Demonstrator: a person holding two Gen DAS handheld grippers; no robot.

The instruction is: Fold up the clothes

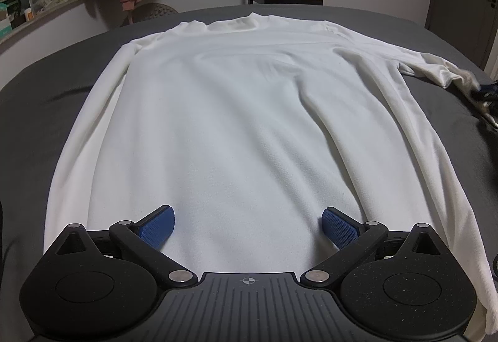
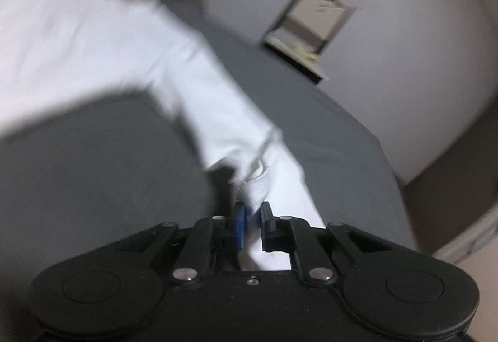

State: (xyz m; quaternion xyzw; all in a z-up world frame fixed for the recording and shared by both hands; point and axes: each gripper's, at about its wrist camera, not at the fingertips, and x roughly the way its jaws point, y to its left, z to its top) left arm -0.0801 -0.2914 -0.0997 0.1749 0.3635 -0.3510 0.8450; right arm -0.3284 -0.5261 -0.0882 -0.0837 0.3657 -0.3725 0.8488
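Soft matt white knit shirt (image 1: pixel 236 111), smooth grey bedsheet (image 1: pixel 46 111), textured blue pads (image 1: pixel 339 225)

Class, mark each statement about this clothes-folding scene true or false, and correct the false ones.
1. The white long-sleeved shirt lies spread on a grey bed. True.
2. The left gripper has its jaws clamped on the hem. False: they stand open above the shirt.
3. The right gripper grips the sleeve cuff. True.
4. The shirt is already folded in half. False: it lies unfolded.
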